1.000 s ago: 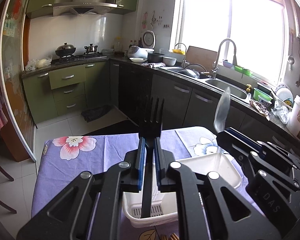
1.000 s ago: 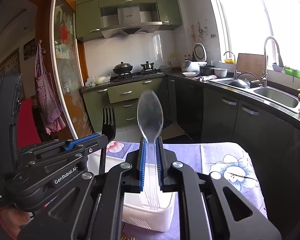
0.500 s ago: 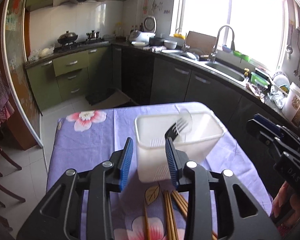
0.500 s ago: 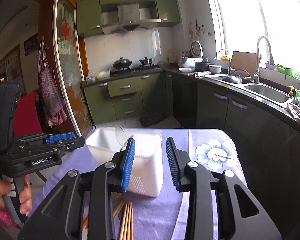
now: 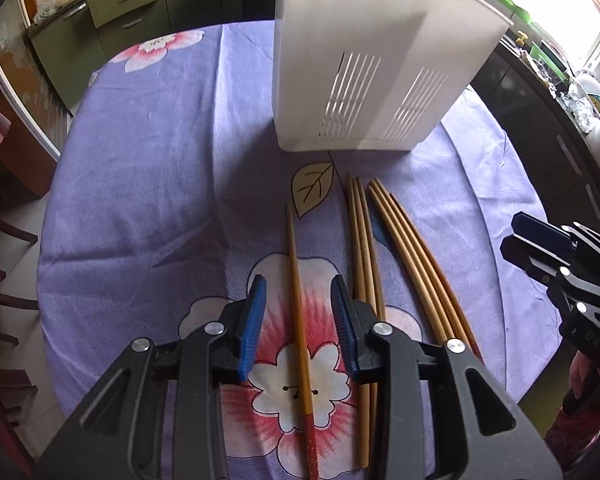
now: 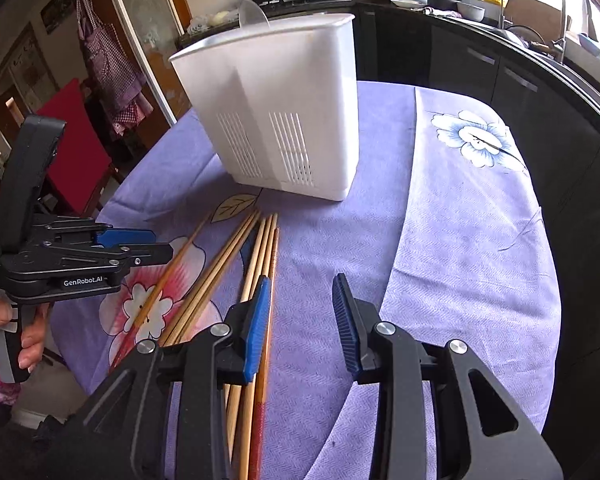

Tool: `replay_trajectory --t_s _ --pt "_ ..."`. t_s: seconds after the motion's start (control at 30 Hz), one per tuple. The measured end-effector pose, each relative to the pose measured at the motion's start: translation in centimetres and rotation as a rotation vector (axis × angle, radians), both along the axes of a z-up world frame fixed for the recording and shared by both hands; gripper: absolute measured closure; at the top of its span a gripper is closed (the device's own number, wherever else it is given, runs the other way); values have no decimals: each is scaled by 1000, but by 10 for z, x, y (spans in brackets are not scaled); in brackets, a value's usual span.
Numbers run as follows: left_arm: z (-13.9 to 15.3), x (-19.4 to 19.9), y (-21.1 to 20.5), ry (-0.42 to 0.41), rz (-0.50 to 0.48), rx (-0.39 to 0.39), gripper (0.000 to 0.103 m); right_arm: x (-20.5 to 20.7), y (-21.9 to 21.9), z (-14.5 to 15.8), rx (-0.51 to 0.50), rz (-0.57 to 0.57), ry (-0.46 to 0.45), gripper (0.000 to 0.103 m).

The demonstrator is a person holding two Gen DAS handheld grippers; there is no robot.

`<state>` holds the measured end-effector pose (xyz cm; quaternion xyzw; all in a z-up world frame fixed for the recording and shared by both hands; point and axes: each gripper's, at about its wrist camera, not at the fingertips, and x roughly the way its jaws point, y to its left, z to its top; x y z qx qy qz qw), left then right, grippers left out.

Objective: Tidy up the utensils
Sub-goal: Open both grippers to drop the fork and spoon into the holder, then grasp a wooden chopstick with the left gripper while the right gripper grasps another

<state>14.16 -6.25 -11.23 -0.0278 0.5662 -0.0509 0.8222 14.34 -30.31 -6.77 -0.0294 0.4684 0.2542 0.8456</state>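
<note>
Two grippers hang over a table covered by a purple flowered cloth [image 5: 148,168]. The left gripper [image 5: 298,320] points steeply down with its blue pads parted and holding nothing; a single chopstick [image 5: 296,280] lies on the cloth in line with the gap, untouched. The right gripper [image 6: 300,316] is likewise parted and empty, its left pad just beside the outermost stick of a bundle of chopsticks [image 6: 256,264] lying side by side on the cloth. Beyond the sticks' tips stands a white slotted utensil holder [image 6: 284,108], upright, with a clear plastic spoon [image 6: 254,12] poking above its rim.
</note>
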Motion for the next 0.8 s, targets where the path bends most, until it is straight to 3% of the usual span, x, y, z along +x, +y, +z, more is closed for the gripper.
replay_trajectory --t_s 0.37,0.53,0.8 --pt "-16 1 -3 35 11 48 79 7 9 -4 -54 10 29 70" --pt "-15 0 -2 32 4 89 95 14 8 -11 -57 3 59 70" --pt "-14 -2 -1 34 -11 91 97 23 34 -25 -83 71 93 70"
